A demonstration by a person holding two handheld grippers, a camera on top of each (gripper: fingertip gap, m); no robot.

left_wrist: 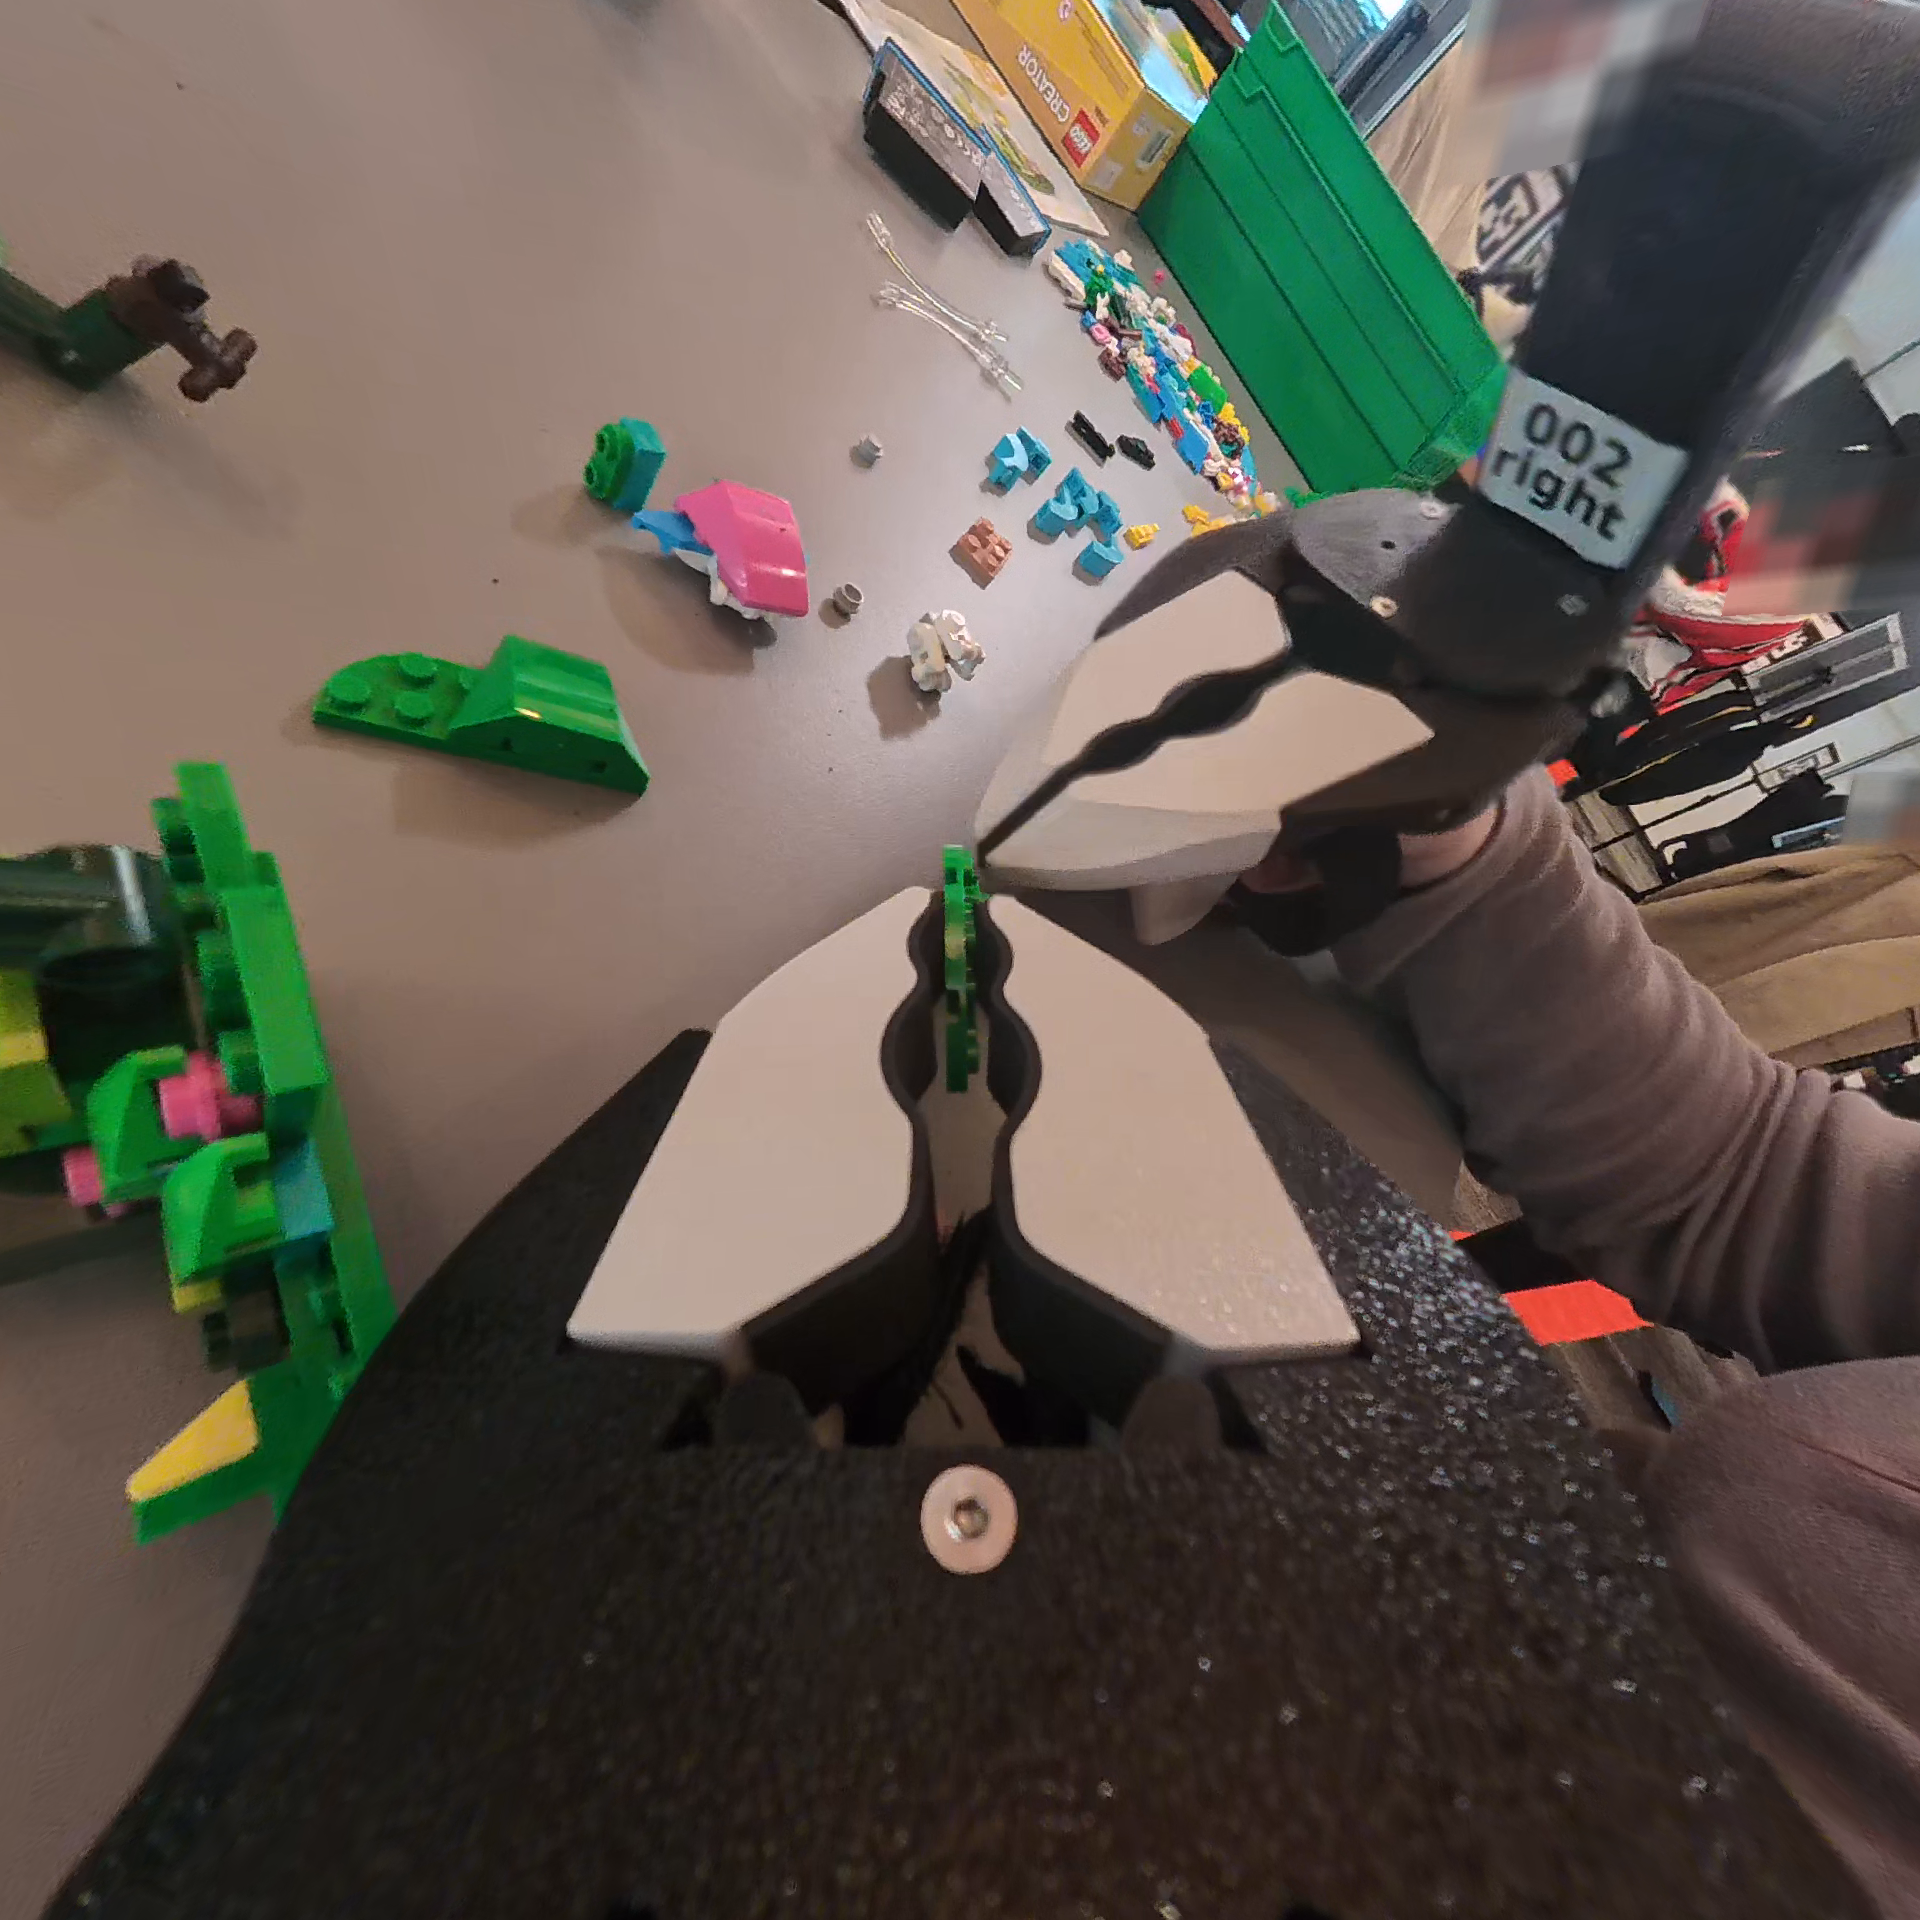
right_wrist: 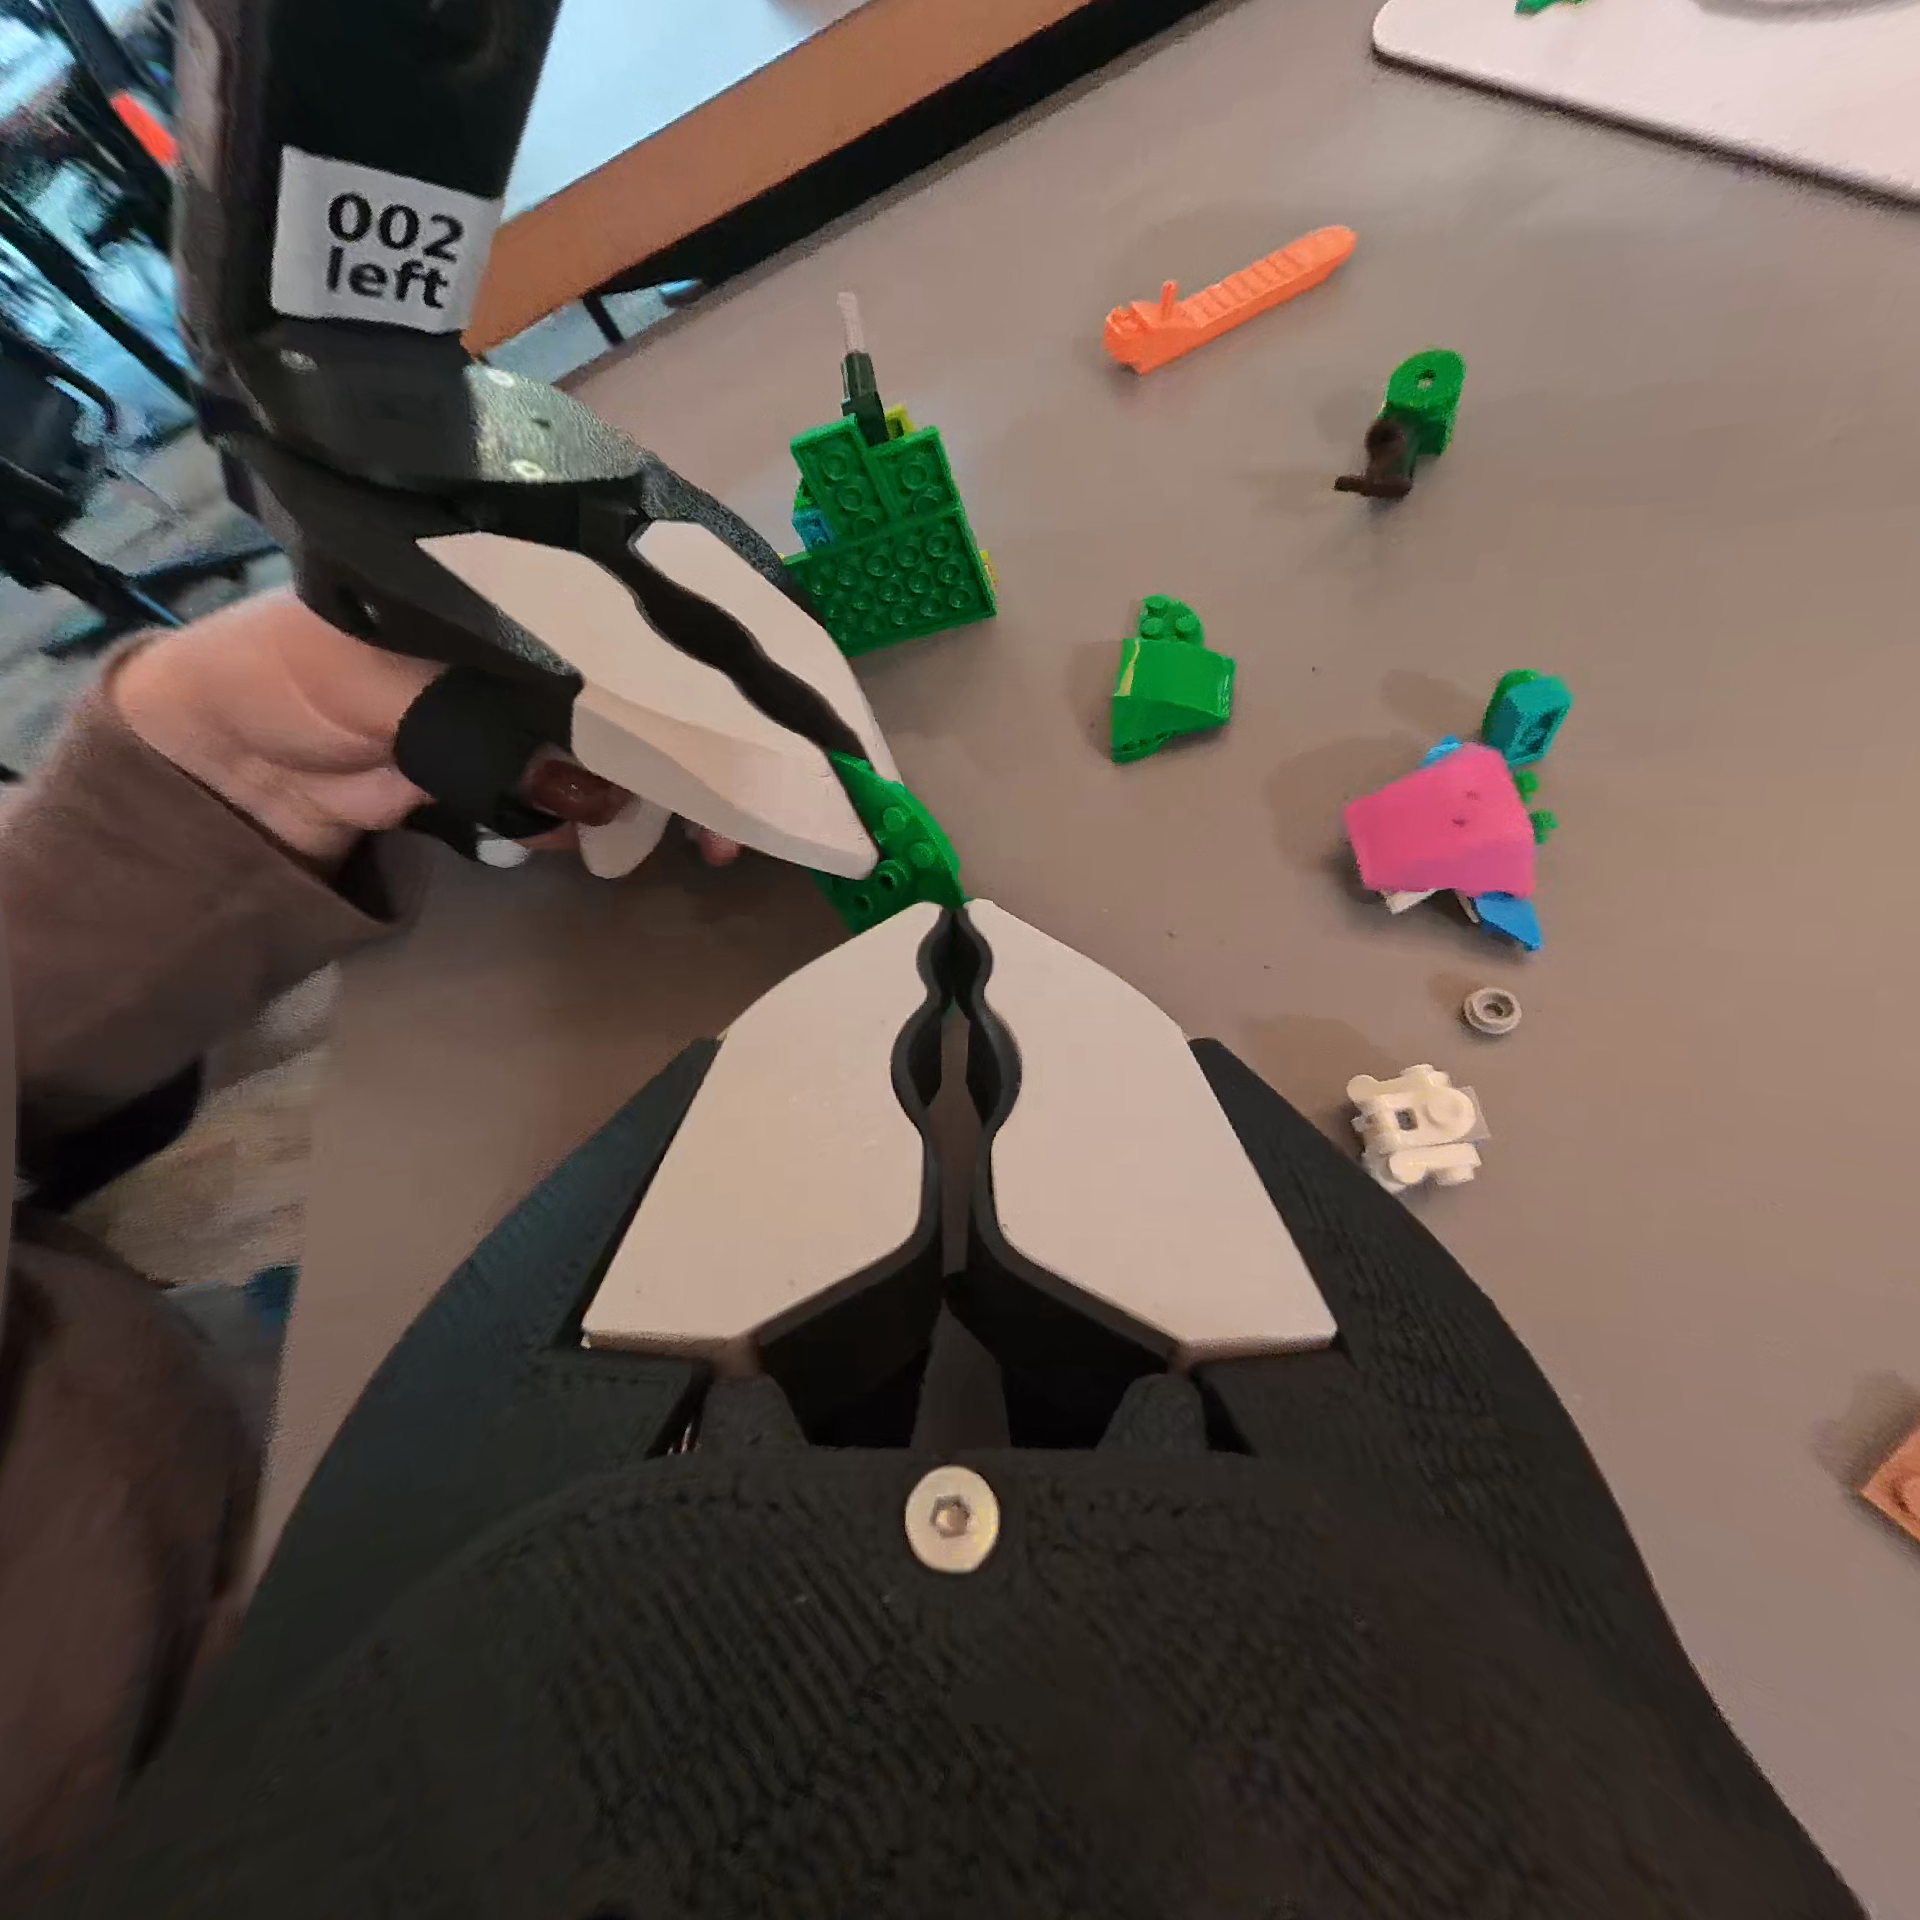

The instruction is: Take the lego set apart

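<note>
My left gripper (left_wrist: pixel 956 906) is shut on a small green lego plate piece (left_wrist: pixel 958 977), held edge-on above the grey table. In the right wrist view the same piece (right_wrist: pixel 899 836) sticks out from the left gripper (right_wrist: pixel 881 831). My right gripper (right_wrist: pixel 954 916) is shut, its tips pinching the near edge of that piece; it enters the left wrist view from the upper right (left_wrist: pixel 982 847). The larger green lego build (left_wrist: pixel 249 1039) lies on the table at the left and also shows in the right wrist view (right_wrist: pixel 894 540).
Loose parts on the table: a green wedge (left_wrist: pixel 488 707), a pink and blue piece (left_wrist: pixel 748 540), a white piece (left_wrist: pixel 940 644), a green and brown piece (right_wrist: pixel 1413 416), an orange brick separator (right_wrist: pixel 1226 296). A brick pile (left_wrist: pixel 1164 353), green bin (left_wrist: pixel 1320 270) and yellow box (left_wrist: pixel 1091 83) stand behind. My two grippers' fingertips are within a few centimetres of each other.
</note>
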